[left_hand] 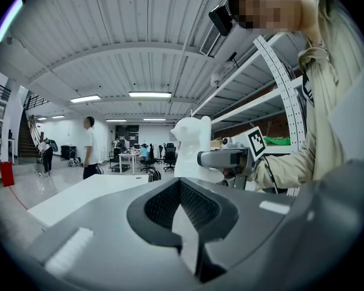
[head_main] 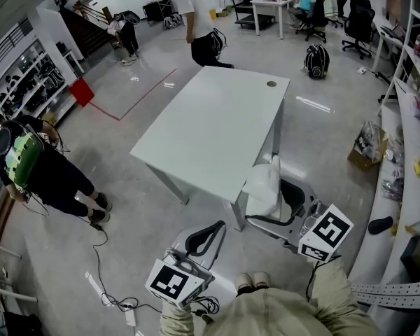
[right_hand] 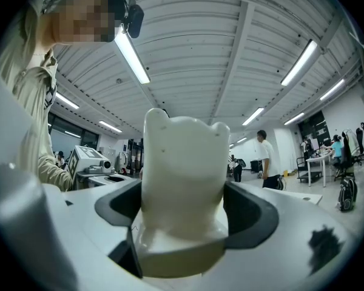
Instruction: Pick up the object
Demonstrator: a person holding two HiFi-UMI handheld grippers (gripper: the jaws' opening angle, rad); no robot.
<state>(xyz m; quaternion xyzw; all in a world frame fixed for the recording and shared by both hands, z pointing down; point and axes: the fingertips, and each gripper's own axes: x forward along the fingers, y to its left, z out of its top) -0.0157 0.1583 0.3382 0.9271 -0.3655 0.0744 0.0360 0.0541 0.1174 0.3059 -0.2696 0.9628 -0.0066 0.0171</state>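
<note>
The object is a white bear-shaped figure point(head_main: 264, 185), held in the air just off the near corner of the white table point(head_main: 210, 131). My right gripper point(head_main: 288, 203) is shut on it, its dark jaws pressed against the figure's lower body point(right_hand: 182, 180). In the left gripper view the figure point(left_hand: 191, 147) stands upright beyond the right gripper point(left_hand: 227, 158). My left gripper point(head_main: 204, 236) hangs lower, left of the figure; its jaws meet with nothing between them point(left_hand: 181, 208).
A person in black point(head_main: 49, 170) crouches on the floor at the left. Another person in a white shirt point(head_main: 196, 19) stands beyond the table. Cables point(head_main: 112, 285) lie by my feet. Cluttered shelving point(head_main: 406, 187) runs along the right.
</note>
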